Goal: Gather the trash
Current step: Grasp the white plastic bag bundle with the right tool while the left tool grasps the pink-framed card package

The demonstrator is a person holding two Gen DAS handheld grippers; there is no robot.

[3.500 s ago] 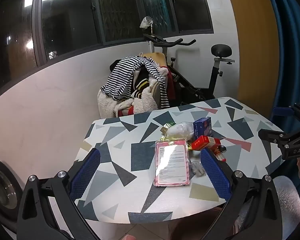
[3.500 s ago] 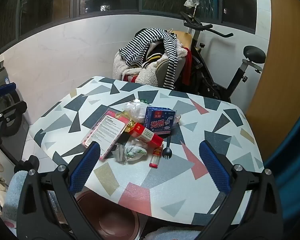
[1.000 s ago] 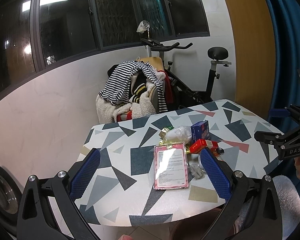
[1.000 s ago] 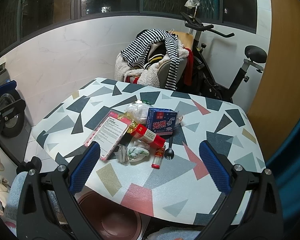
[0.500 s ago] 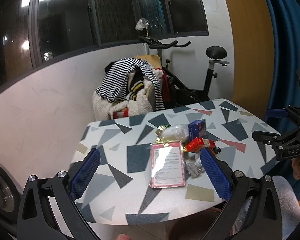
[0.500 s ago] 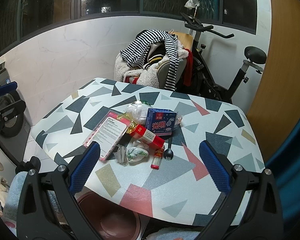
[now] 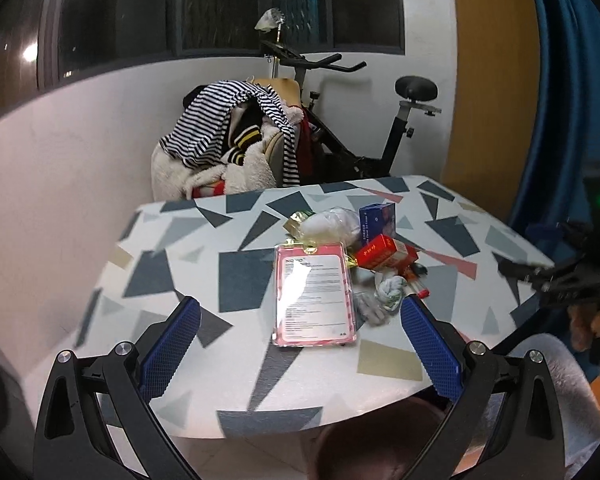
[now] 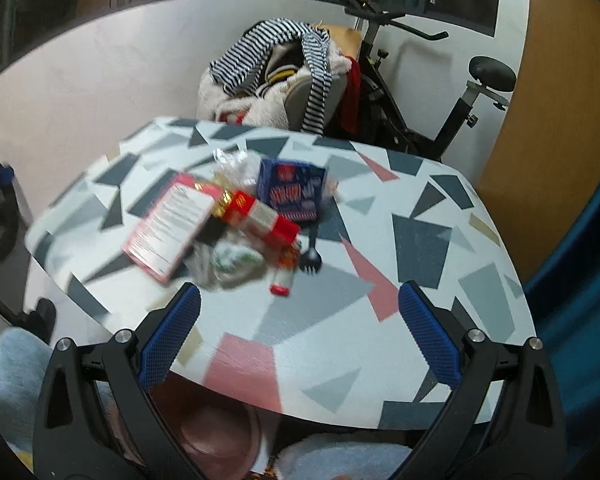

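Trash heap waits mid-desk

While the trash lies heaped mid-desk point(image 7: 180, 280), I judge the pink card pack point(image 7: 314, 294) stiff and light, best pinched by its near edge; the crumpled wrapper point(image 8: 236, 258) beside it looks soft. Both left tongs point(image 7: 300, 346) and right tongs point(image 8: 298, 340) gape wide, empty. Red box point(image 8: 262, 218) and black fork point(image 8: 309, 258) crowd close.

Both wrist views look down across the table point(image 7: 188, 280) from its near edge, sharing the trash pile point(image 8: 236, 220), apparently blurred at right.
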